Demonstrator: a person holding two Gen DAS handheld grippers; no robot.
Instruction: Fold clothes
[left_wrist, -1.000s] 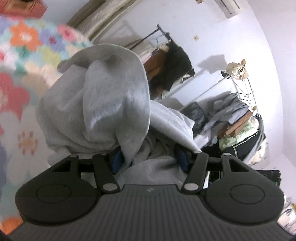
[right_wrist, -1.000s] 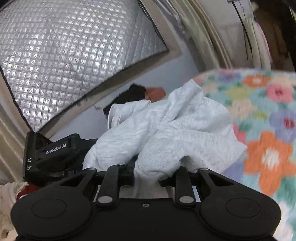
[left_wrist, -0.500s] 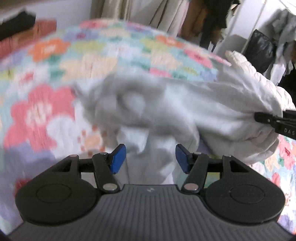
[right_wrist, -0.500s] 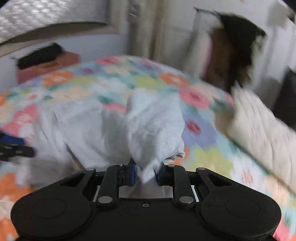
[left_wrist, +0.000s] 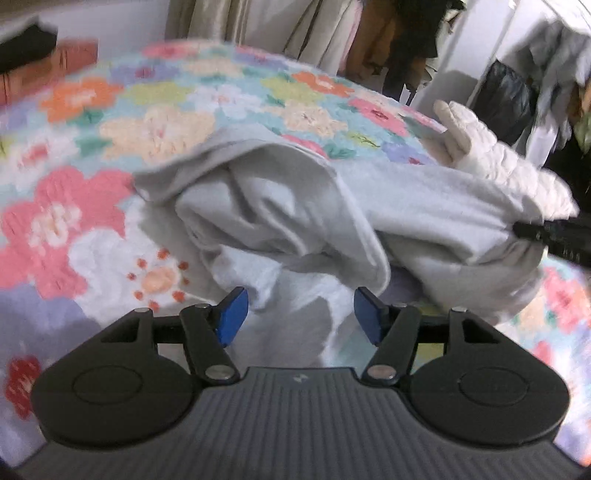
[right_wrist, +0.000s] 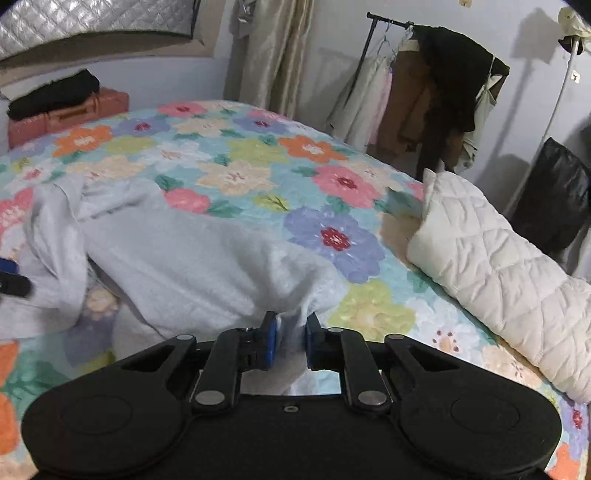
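No legible writing or brand mark is readable in either view; a small pale emblem on the ribbed grey housing of the left gripper is too small to make out.

The garment is a light grey, soft fleecy knit, matte and thick, lying crumpled in broad folds on the bed. It stretches between the two grippers across the bed's near part. The bedspread is a textured woven or quilted cover printed with large flowers in pink, orange, lilac, cream and green on a teal ground.

The left gripper's fingers carry blue pads and stand fairly wide apart; they have just been opening. A grey fold lies between them, but the pads do not press on it.

The right gripper has black linkage arms and blue pads. Its fingers are narrow and have just been closing, pinching a bunched edge of the garment between the pads. In the left wrist view its black tip enters from the right edge, with the cloth drawn taut toward it.

A cream quilted pillow, stitched in a diamond pattern and puffy, lies at the bed's right edge, near the garment. A clothes rack with hanging garments stands by the wall beyond.
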